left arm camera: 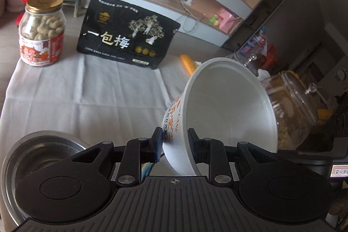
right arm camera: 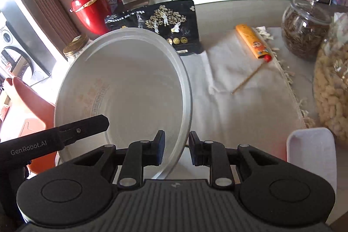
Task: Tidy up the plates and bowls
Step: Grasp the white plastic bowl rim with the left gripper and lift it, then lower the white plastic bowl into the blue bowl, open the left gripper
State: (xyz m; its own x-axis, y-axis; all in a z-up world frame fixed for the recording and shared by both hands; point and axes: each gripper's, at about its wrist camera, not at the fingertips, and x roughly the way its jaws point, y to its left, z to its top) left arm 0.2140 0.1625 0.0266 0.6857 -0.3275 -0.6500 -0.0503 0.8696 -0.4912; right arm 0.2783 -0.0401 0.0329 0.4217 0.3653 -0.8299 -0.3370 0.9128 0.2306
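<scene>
Plainly, thin-rim grips are main risk. Left gripper (left arm camera: 175, 145) clamped on wall of white plastic bowl with orange lettering (left arm camera: 228, 105); bowl tilted, mouth toward right, raised off white-clothed desk (left arm camera: 87, 90); may swing or slide out, drop onto steel bowl (left arm camera: 41, 151) at lower left. Right gripper (right arm camera: 175, 148) pinches edge of large white plastic bowl (right arm camera: 124, 84); bowl tips leftward ahead of its fingers. Left gripper's finger (right arm camera: 87, 126) reaches across that bowl; collision possible. Farther off, lidded glass jar (right arm camera: 304, 27) could get knocked.
</scene>
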